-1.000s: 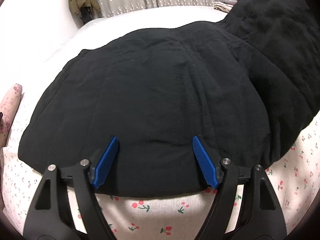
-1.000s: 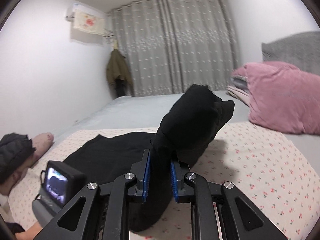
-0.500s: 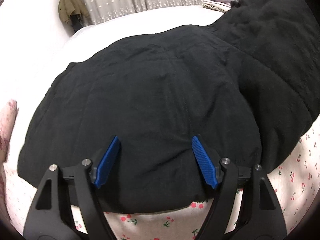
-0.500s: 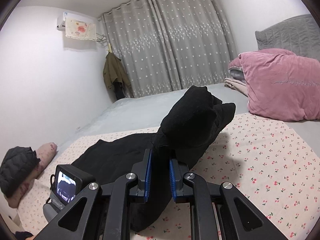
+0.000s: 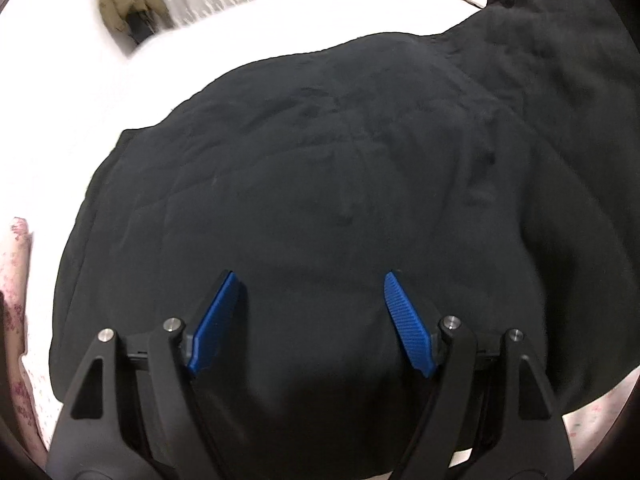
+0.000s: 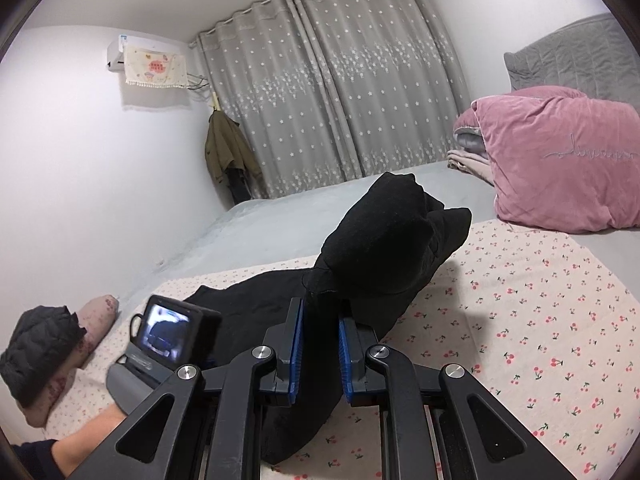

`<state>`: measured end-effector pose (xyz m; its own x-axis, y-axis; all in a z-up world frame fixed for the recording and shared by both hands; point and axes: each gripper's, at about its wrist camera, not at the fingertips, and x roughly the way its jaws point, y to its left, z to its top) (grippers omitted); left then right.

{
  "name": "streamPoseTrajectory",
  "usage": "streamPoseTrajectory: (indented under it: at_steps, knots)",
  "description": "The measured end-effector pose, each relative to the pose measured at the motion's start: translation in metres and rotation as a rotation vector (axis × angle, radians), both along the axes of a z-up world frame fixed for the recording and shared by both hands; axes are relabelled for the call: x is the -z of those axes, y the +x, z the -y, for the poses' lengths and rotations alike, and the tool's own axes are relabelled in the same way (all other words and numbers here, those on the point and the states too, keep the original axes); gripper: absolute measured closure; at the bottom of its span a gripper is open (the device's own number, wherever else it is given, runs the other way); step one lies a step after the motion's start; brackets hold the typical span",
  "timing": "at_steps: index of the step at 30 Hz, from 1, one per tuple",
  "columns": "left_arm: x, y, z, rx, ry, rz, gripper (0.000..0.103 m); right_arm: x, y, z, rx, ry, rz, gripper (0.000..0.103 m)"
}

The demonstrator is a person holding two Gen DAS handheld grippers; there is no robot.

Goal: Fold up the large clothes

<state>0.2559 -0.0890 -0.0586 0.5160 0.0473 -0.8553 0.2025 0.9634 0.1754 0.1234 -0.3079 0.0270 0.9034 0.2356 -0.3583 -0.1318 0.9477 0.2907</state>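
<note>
A large black padded garment lies spread on the bed and fills the left wrist view. My left gripper is open, its blue pads wide apart just above the garment's near part, holding nothing. My right gripper is shut on a bunched part of the same black garment and holds it lifted above the bed, the fabric rising past the jaws and draping back down to the left. The left gripper's camera body shows in the right wrist view at lower left.
The bed has a cherry-print sheet. A pink pillow and folded bedding lie at the far right. Grey curtains hang behind, and an olive jacket hangs in the corner. A small floral cushion lies left.
My left gripper has moved forward over the garment, so its near hem is now out of sight under the jaws. My right gripper stays shut on the lifted fabric and has tilted slightly.
</note>
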Motion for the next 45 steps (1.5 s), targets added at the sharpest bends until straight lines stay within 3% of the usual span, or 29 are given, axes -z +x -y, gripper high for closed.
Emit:
streamPoseTrajectory:
  at_steps: [2, 7, 11, 13, 15, 20, 25, 29, 35, 41, 45]
  knots:
    - [-0.014, 0.018, -0.007, -0.029, -0.037, -0.008, 0.027, 0.0, 0.0, 0.001, 0.004, 0.008, -0.002, 0.088]
    - [-0.031, 0.061, 0.005, -0.033, 0.002, 0.033, 0.027, 0.0, -0.001, 0.002, 0.01, 0.018, -0.006, 0.088]
    - [0.005, 0.084, 0.015, -0.071, 0.015, -0.055, 0.027, 0.0, 0.0, 0.003, 0.018, 0.022, -0.008, 0.088]
    - [0.018, 0.078, 0.013, -0.08, 0.007, -0.025, 0.026, 0.0, 0.0, 0.004, 0.022, 0.026, -0.008, 0.088]
    - [0.018, 0.073, 0.012, -0.059, 0.011, -0.002, 0.026, 0.001, 0.002, 0.005, 0.025, 0.031, -0.014, 0.088]
    - [0.005, 0.077, -0.015, -0.062, -0.078, -0.056, 0.027, 0.001, 0.001, 0.003, 0.034, 0.018, -0.013, 0.088]
    - [-0.007, 0.006, -0.022, 0.034, -0.101, 0.009, 0.027, 0.001, 0.0, -0.001, 0.043, 0.004, -0.011, 0.088]
    - [0.013, -0.026, -0.012, 0.108, 0.026, 0.06, 0.026, -0.002, -0.003, -0.007, 0.045, -0.021, -0.004, 0.088]
    - [0.015, -0.018, -0.031, 0.061, -0.078, 0.014, 0.025, 0.001, -0.003, -0.012, 0.06, -0.072, -0.009, 0.088]
    - [-0.008, -0.05, -0.086, 0.039, -0.142, 0.012, 0.025, -0.001, -0.002, -0.01, 0.088, -0.067, -0.029, 0.088]
    - [-0.004, -0.073, -0.088, 0.02, -0.16, 0.016, 0.025, -0.004, 0.001, -0.015, 0.094, -0.063, -0.037, 0.088]
